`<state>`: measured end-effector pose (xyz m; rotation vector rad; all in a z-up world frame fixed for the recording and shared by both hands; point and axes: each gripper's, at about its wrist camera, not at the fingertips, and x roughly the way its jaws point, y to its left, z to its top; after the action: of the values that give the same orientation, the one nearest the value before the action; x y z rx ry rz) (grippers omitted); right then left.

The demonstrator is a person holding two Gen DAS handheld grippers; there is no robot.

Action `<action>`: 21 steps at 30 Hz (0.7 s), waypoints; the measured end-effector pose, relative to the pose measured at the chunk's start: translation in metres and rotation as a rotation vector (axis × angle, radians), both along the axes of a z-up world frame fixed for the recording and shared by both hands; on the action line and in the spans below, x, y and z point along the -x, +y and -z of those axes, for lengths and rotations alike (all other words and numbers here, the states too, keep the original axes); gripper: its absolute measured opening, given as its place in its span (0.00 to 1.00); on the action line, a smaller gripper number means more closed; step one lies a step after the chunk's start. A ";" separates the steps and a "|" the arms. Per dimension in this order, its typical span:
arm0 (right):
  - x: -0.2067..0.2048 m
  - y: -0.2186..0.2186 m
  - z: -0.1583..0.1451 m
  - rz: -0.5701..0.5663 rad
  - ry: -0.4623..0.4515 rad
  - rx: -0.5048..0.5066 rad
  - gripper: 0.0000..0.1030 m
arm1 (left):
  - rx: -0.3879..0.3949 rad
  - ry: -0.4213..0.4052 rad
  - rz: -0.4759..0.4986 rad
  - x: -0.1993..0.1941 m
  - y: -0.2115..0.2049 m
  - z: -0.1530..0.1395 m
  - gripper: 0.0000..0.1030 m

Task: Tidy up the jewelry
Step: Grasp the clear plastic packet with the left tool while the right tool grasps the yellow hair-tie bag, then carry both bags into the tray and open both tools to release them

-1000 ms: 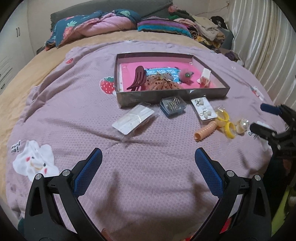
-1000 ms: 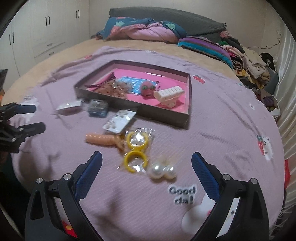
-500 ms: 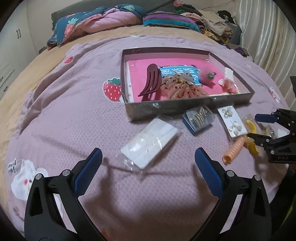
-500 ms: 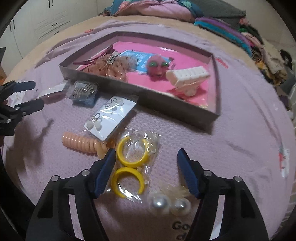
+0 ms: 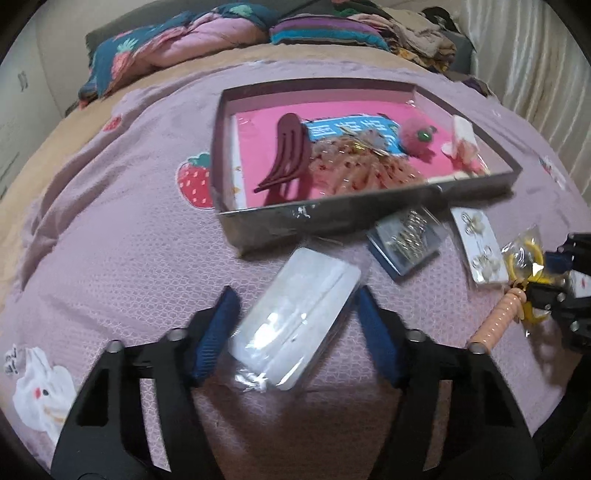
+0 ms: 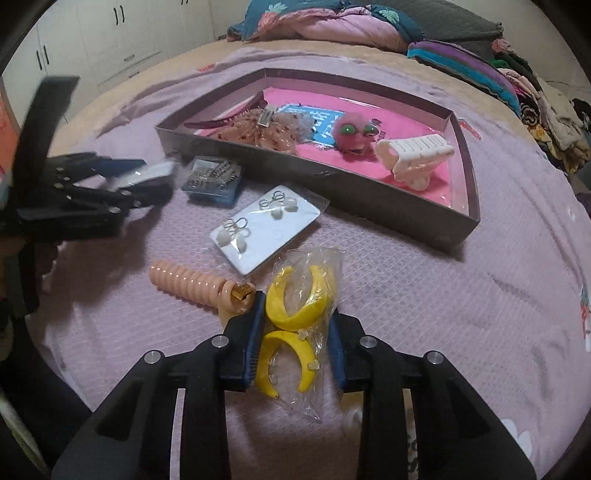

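Note:
A grey box with a pink floor (image 5: 369,218) (image 6: 388,201) holds a maroon claw clip (image 5: 288,155), a pink pompom (image 6: 352,136) and a white clip (image 6: 413,155). My left gripper (image 5: 295,325) straddles a clear packet with a white card (image 5: 299,321), its jaws close on both sides of it. My right gripper (image 6: 295,332) is shut on a clear bag of yellow hoop earrings (image 6: 299,306), which also shows in the left wrist view (image 5: 524,251). A peach coil hair tie (image 6: 192,284), an earring card (image 6: 266,229) and a blue pin box (image 6: 212,181) lie on the bedspread.
The purple bedspread (image 5: 110,240) covers a bed. Folded quilts and clothes (image 5: 229,33) are piled at the far end. A curtain (image 5: 532,66) hangs at the right. White cupboards (image 6: 92,40) stand beyond the bed in the right wrist view.
Both grippers moved forward and down. The left one narrowed around the white-card packet. The right one closed on the bag of yellow hoops.

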<state>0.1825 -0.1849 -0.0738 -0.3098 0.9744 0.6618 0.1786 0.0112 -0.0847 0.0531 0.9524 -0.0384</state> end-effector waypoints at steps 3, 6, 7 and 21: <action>0.007 -0.005 -0.004 0.003 0.006 -0.041 0.28 | -0.016 -0.013 0.010 0.006 -0.005 -0.002 0.39; 0.014 -0.009 -0.009 0.007 0.002 -0.061 0.28 | 0.002 -0.010 0.009 0.013 -0.006 -0.003 0.38; 0.017 -0.011 -0.010 0.009 0.001 -0.072 0.28 | 0.006 -0.011 0.014 0.016 -0.007 -0.004 0.37; 0.040 -0.014 -0.038 0.007 -0.030 -0.194 0.28 | 0.093 -0.060 -0.019 0.060 -0.001 -0.040 0.37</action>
<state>0.1427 -0.1990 -0.0362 -0.1450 0.8743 0.7377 0.1184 0.0099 -0.0451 -0.0404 0.8904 -0.0626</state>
